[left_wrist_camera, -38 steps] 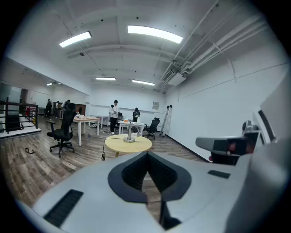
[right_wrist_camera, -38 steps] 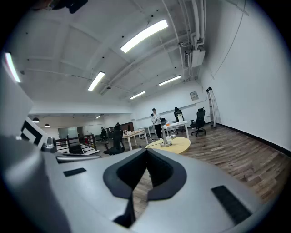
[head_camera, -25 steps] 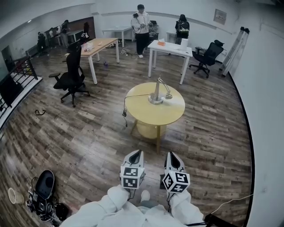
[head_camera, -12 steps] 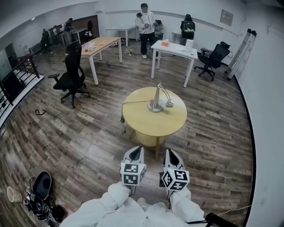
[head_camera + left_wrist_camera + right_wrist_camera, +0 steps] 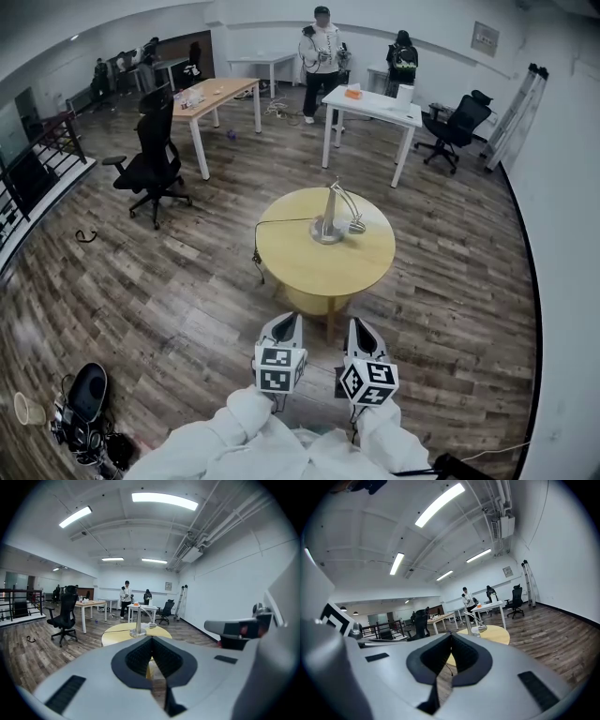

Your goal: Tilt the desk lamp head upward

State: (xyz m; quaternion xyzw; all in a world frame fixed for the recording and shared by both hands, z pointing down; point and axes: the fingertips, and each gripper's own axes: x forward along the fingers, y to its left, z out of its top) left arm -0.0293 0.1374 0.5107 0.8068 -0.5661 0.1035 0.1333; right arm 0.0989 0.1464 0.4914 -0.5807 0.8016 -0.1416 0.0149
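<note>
On round table (image 5: 298, 267), desk lamp (image 5: 329, 214), left gripper (image 5: 287, 322), right gripper (image 5: 360, 325), jaws together

Head view steeply downward; both gripper views level, toward shared desk lamp (image 5: 329, 214)

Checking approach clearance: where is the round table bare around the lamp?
Bare: near half of the round table, between the desk lamp base and near rim. Crowded: far middle around the lamp head, and left, where the cord crosses.
</note>
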